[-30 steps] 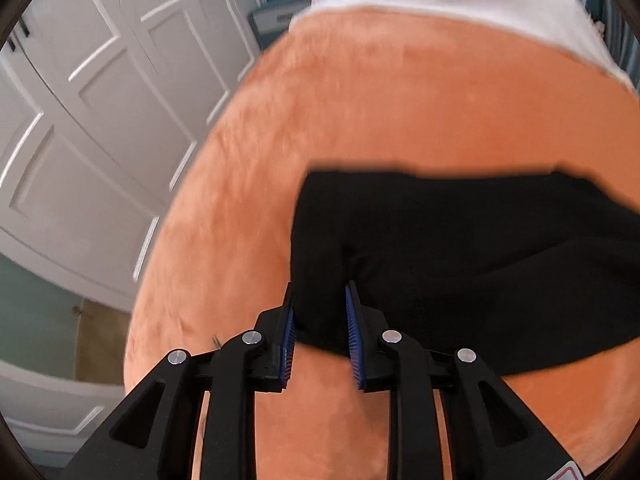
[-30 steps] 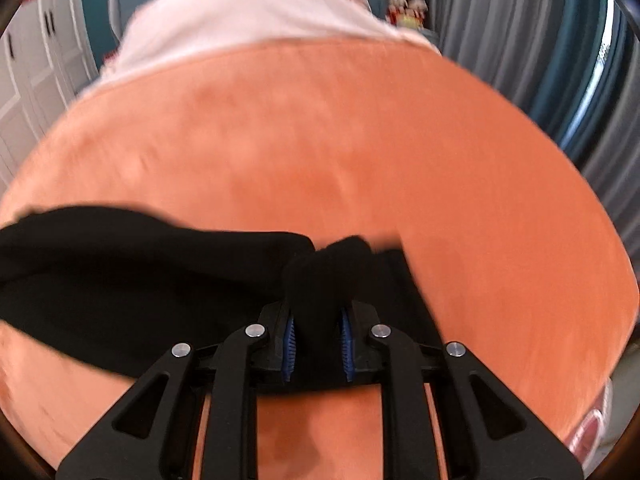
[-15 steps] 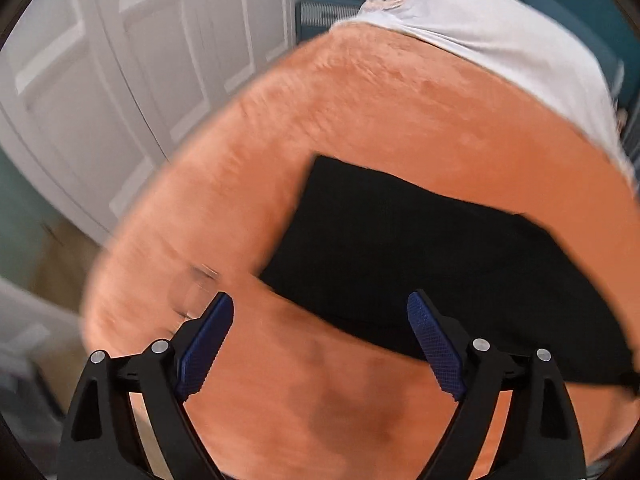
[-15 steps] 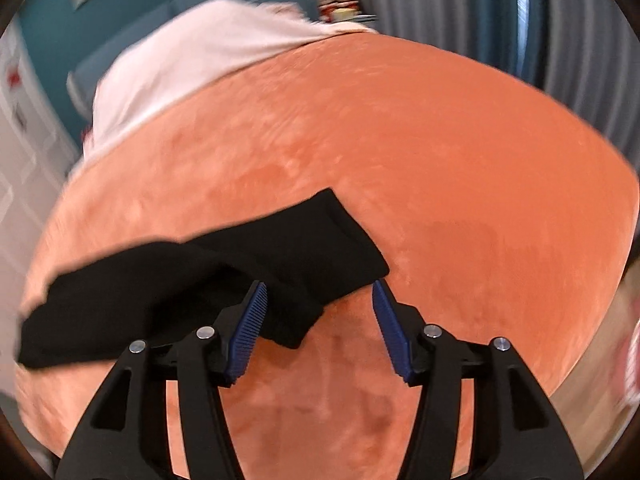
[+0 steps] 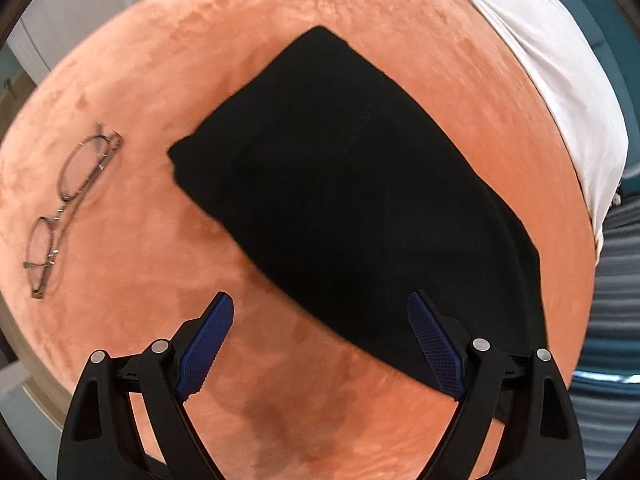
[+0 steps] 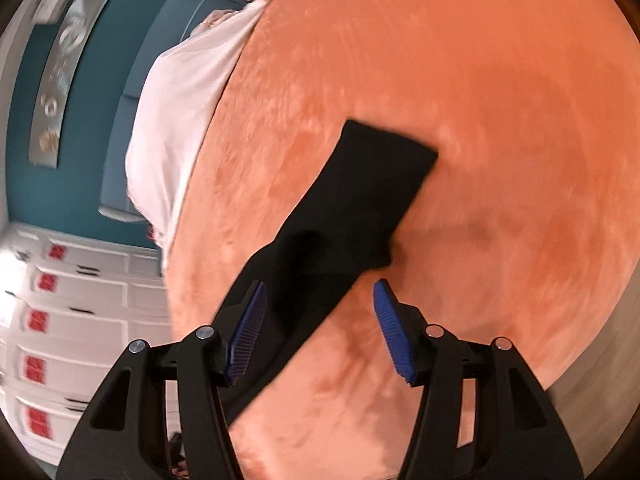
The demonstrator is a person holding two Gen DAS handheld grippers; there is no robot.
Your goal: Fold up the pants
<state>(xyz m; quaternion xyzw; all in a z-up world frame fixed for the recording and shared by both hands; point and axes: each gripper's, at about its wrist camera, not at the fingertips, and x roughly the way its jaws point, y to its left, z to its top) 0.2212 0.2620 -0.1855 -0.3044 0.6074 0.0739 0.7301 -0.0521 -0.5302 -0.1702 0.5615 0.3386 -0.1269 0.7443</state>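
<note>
The black pants (image 5: 352, 200) lie flat, folded lengthwise, on an orange plush bed cover (image 5: 280, 400). In the left wrist view they run from upper middle to lower right. My left gripper (image 5: 320, 344) is open and empty, above the pants' near edge. In the right wrist view the pants (image 6: 344, 216) show as a long black strip running from centre to lower left. My right gripper (image 6: 320, 328) is open and empty, held over the strip's lower part.
A pair of thin-framed glasses (image 5: 68, 208) lies on the cover left of the pants. A white sheet (image 5: 560, 80) covers the bed's far end, also in the right wrist view (image 6: 176, 120). White cabinet doors (image 6: 60, 320) and a teal wall stand beyond the bed.
Both grippers let go of the pants, opened wide and pulled back. The views have rotated, and the pants now lie flat on the cover.
</note>
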